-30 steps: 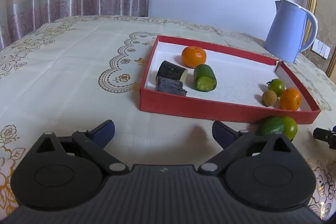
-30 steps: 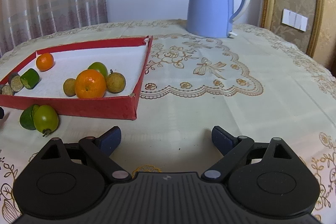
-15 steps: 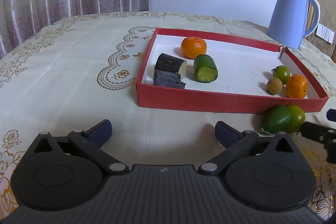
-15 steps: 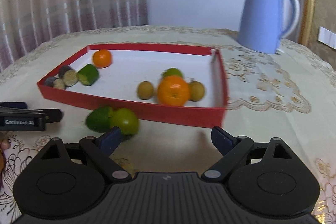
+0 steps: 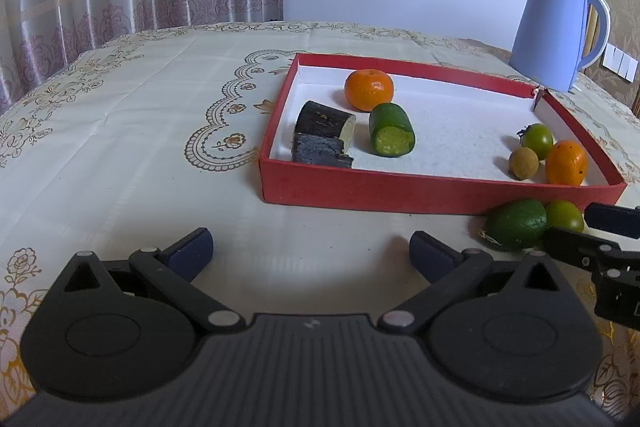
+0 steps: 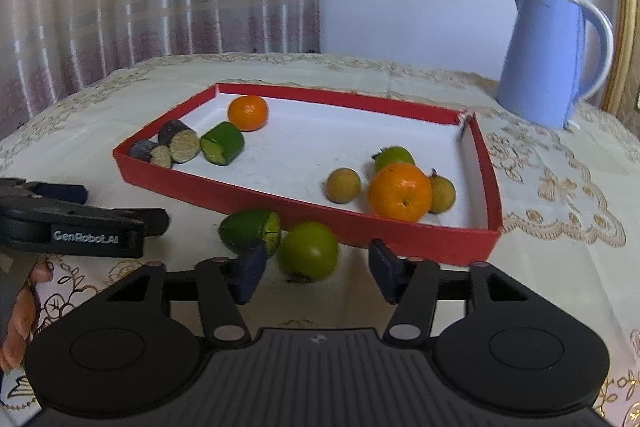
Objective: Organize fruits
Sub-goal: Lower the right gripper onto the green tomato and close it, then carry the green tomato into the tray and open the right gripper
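— Any writing you can read here?

— One line: white letters "GenRobot.AI" on the side of the black plastic left hand-held gripper (image 6: 86,195), at the left edge of the right wrist view.

— Anything on the pale blue plastic electric kettle (image 5: 554,31)?

— A tiny dark mark near its rim, upper right of the left wrist view, too small to read.

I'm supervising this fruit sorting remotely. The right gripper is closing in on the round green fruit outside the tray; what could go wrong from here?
The round green fruit touches the cut green piece, and the right gripper has one finger right at that piece, so closing may knock it away. The round fruit might roll. The red tray wall stands just behind, so pushing forward could shove it.
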